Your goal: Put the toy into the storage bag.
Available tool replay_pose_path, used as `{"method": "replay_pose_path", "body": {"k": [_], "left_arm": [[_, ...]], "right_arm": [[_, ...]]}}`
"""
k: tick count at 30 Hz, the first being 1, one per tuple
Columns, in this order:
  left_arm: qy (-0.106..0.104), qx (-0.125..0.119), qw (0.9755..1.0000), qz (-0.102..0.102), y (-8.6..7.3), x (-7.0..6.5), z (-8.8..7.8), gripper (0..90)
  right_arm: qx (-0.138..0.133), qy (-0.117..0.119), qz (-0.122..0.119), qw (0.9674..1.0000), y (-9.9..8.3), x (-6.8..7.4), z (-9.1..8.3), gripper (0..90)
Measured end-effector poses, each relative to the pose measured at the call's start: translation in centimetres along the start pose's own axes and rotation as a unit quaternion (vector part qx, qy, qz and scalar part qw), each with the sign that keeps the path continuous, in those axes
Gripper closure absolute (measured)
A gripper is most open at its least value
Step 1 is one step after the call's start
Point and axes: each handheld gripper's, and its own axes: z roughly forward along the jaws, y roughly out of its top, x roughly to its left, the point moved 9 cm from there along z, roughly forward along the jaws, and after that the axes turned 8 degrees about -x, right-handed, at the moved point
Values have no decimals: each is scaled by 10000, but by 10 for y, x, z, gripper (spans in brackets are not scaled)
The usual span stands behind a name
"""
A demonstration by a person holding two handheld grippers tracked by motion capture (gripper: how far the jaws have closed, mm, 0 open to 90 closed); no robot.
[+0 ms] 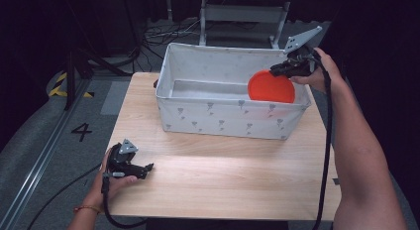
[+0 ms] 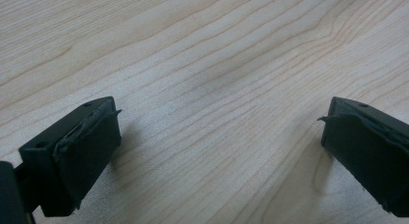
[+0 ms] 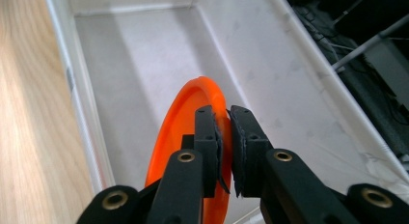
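High view: my right gripper (image 1: 277,70), raised at the far right corner of the fabric bin (image 1: 218,118), pinches the upper rim of the orange plate (image 1: 271,87). The plate stands nearly on edge inside the bin's right end, hanging down and to the left of the jaws; my right forearm reaches in along the table's right side. My left gripper (image 1: 147,167) rests low on the wooden table (image 1: 223,175) near its front left corner, well apart from the bin.

Left gripper view: jaws spread wide, bare wood grain between them, nothing held.

Right gripper view: jaws pressed together on the plate's rim, its disc edge-on below them, above the bin's pale floor; I judge release comes next.
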Motion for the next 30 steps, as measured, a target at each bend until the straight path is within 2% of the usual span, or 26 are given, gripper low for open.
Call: {"method": "replay_pose_path", "body": {"k": [1, 4, 5, 8, 9, 12, 18, 24, 30], "left_arm": [[0, -1, 10000, -3, 0, 0, 0, 6], [0, -2, 10000, -3, 0, 0, 0, 6], [0, -2, 10000, -3, 0, 0, 0, 6], [1, -3, 10000, -3, 0, 0, 0, 6], [1, -3, 10000, -3, 0, 0, 0, 6], [0, -2, 10000, -2, 0, 0, 0, 6], [-2, 6, 10000, -1, 0, 0, 0, 6], [-2, 4, 10000, -1, 0, 0, 0, 6], [18, 8, 10000, -12, 0, 0, 0, 6]], "right_arm": [[125, 130, -89, 9998, -4, 5, 5, 825], [322, 328, -172, 9988, -11, 11, 11, 825], [322, 328, -172, 9988, -11, 11, 11, 825], [536, 638, -339, 9959, -18, 19, 17, 825], [536, 638, -339, 9959, -18, 19, 17, 825], [702, 841, -462, 9929, -23, 25, 18, 824], [1072, 976, -602, 9876, -28, 30, 21, 824], [1591, 1107, -730, 9783, -36, 35, 28, 823], [1749, 1156, -746, 9749, -40, 38, 31, 822]]}}
